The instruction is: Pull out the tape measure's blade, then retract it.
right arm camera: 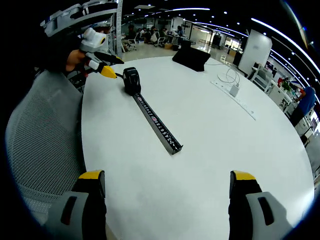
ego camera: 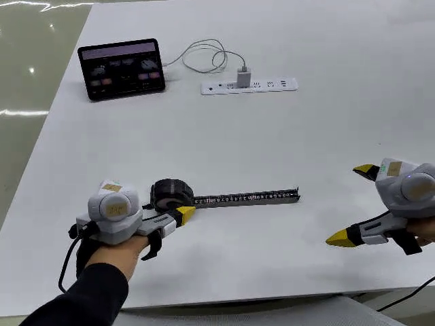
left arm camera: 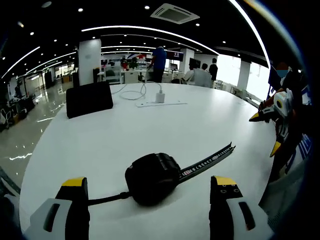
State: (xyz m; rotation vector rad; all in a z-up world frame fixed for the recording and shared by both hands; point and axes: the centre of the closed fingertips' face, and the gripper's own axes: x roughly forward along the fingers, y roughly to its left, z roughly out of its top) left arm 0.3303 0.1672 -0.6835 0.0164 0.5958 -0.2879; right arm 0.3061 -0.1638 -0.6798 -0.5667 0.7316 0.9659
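Left tongs (left arm camera: 150, 184) spread wide at near left of the tabletop (ego camera: 285, 142), jaws flanking the black tape measure case (ego camera: 171, 195), not clamped on it. Blade (ego camera: 248, 197) lies pulled out flat, running right from the case. Right tongs (ego camera: 350, 204) wide, holding nothing, near right, well apart from the blade tip.

No legible text in any view. On the tape measure blade (ego camera: 245, 198), graduations and numerals are printed but too small to read. The tablet (ego camera: 122, 68) screen shows lit icons with blurred captions.
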